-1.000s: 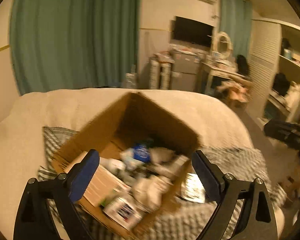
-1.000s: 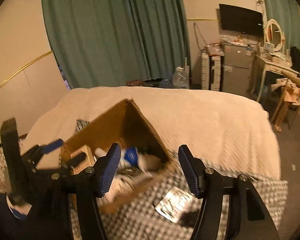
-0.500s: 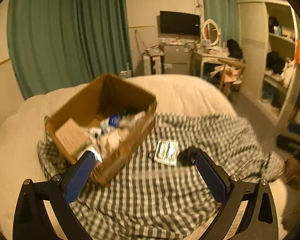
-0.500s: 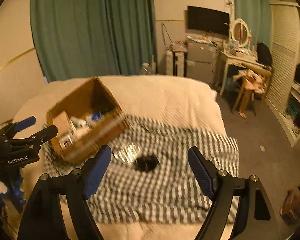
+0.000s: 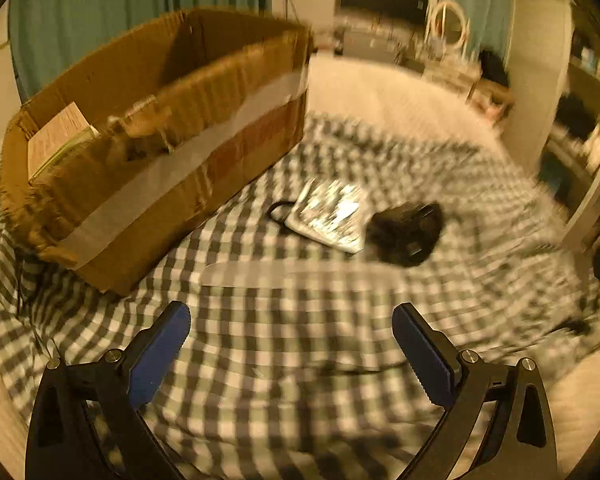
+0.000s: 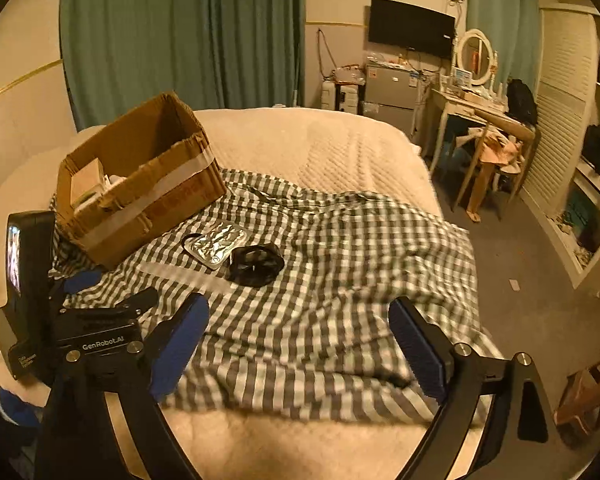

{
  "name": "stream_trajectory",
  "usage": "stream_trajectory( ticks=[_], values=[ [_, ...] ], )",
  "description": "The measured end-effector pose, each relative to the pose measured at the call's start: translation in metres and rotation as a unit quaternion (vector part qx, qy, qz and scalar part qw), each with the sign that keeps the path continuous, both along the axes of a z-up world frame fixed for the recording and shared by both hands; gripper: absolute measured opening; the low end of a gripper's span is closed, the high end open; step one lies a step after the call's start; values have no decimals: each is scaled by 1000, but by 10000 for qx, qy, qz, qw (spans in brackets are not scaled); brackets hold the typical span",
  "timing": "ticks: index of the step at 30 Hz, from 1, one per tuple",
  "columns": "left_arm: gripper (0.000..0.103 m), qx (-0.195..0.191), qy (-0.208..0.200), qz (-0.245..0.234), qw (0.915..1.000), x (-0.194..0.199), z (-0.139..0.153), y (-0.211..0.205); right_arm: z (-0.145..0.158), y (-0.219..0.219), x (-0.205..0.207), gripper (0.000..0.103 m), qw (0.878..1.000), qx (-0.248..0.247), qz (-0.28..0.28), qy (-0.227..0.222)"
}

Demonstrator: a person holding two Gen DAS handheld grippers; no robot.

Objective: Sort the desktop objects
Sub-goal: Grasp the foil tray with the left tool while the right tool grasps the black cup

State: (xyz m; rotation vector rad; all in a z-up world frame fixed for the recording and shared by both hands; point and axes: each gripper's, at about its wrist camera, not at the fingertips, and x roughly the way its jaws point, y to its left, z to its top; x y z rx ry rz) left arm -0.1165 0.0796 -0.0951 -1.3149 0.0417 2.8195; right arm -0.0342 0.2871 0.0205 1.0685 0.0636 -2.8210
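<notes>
Surface: we see a gingham cloth [image 6: 340, 248] over a cream bed [image 6: 320, 144].
Box: our cardboard box [image 6: 140, 176] sits at 10 o'clock.
Items: foil packet [image 6: 216, 245] touching black bundle [image 6: 255, 266], centre.
Room: green curtains [image 6: 180, 32], TV [image 6: 411, 27] at 1 o'clock.
Grippers: left gripper [image 5: 290, 340] and right gripper [image 6: 298, 332] both spread, empty.

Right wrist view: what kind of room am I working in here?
Most likely a bedroom: the cardboard box sits on a bed under a checked blanket, with a vanity mirror and wall TV behind.

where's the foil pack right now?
The foil pack lies flat on the checked cloth, centre-left in the right wrist view, between the cardboard box on its left and the black object touching its right edge.
</notes>
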Motion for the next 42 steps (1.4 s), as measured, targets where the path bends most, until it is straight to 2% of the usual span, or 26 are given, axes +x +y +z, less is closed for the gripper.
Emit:
stream_trajectory(
  ticks=[4, 7, 11, 15, 18, 21, 22, 23, 28, 31, 34, 36, 37, 40, 42],
  values=[
    [103, 650, -133, 152, 9977, -22, -10, -13, -42, -8, -35, 92, 9989, -446, -45, -110],
    [103, 594, -186, 221, 9978, -40, -19, -10, -77, -14, -72, 92, 9935, -1083, -240, -265],
    [103, 395, -500, 140, 9979, -56, -36, -2, -100, -34, -111, 94, 9962, -769, -43, -405],
    [103, 522, -582, 256, 9966, -65, -43, -9, -118, -54, -146, 94, 9983, -245, -39, -535],
    [103, 590, -505, 239, 9967, -71, -39, -12, -127, -57, -166, 95, 9979, -246, -84, -586],
    [103, 430, -400, 38, 9983, -73, -36, -4, -141, -56, -187, 95, 9957, -283, -118, -873],
    [103, 328, -311, -83, 9989, -73, -33, 2, -146, -54, -191, 86, 9943, -364, -94, -993],
    [103, 203, -210, -182, 9994, -73, -31, 8, -147, -50, -190, 70, 9934, -568, -25, -1000],
    [103, -255, 9, -444, 9987, -83, -27, 32, -140, -16, -162, 66, 9921, -969, -452, -651],
    [103, -266, 101, -607, 9977, -96, -28, 39, -129, 5, -133, 66, 9913, -841, -960, -320],
    [103, -224, 171, -589, 9979, -110, -35, 37, -132, 11, -113, 66, 9909, -799, -1051, -259],
    [93, -41, -25, -508, 9987, -121, -45, 30, -146, 6, -109, 66, 9922, -692, -978, -341],
    [82, 66, -93, -488, 9987, -124, -49, 28, -149, 6, -110, 67, 9925, -658, -983, -299],
    [69, 287, -59, -464, 9985, -123, -44, 20, -154, 4, -114, 69, 9928, -575, -986, -375],
    [69, 448, -1, -482, 9978, -120, -39, 14, -158, 5, -116, 69, 9924, -610, -974, -435]
  ],
)
